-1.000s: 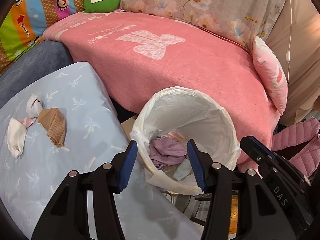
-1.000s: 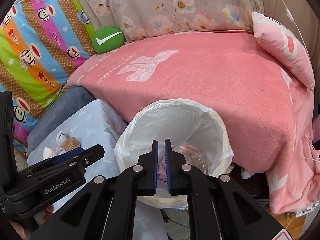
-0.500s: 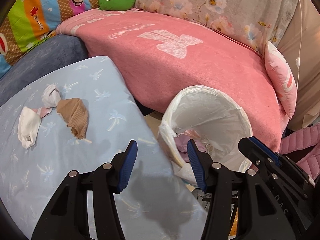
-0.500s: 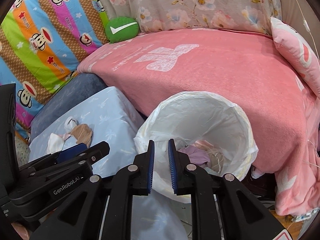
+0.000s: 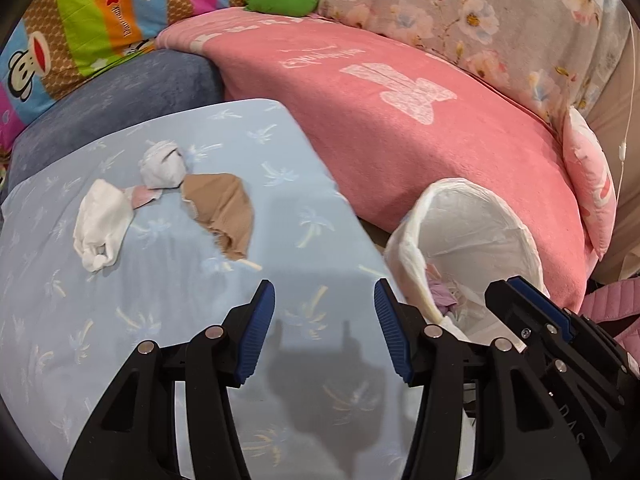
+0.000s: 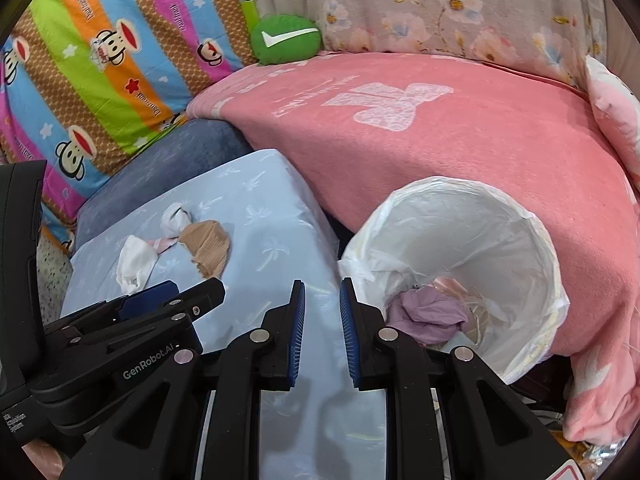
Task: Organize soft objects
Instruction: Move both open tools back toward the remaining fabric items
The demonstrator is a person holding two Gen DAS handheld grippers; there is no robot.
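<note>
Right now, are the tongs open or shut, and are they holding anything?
Left tongs: open wide, holding nothing.
Right tongs: partly open, holding nothing.

"GenRobot.AI" on left gripper [image 6: 132, 304]

Bright, even light; soft shadows below, fisheye-bent edges, dark corners.

Left wrist view: looks forward and down along its open fingers, close over the light-blue cushion [image 5: 168, 304], with the lined bin [image 5: 472, 220] at right of frame. Right wrist view: similar heading, set further right, bin [image 6: 520, 216] at lower right. Both share the cushion [image 6: 264, 248], bin and pink blanket [image 5: 400, 128].
</note>
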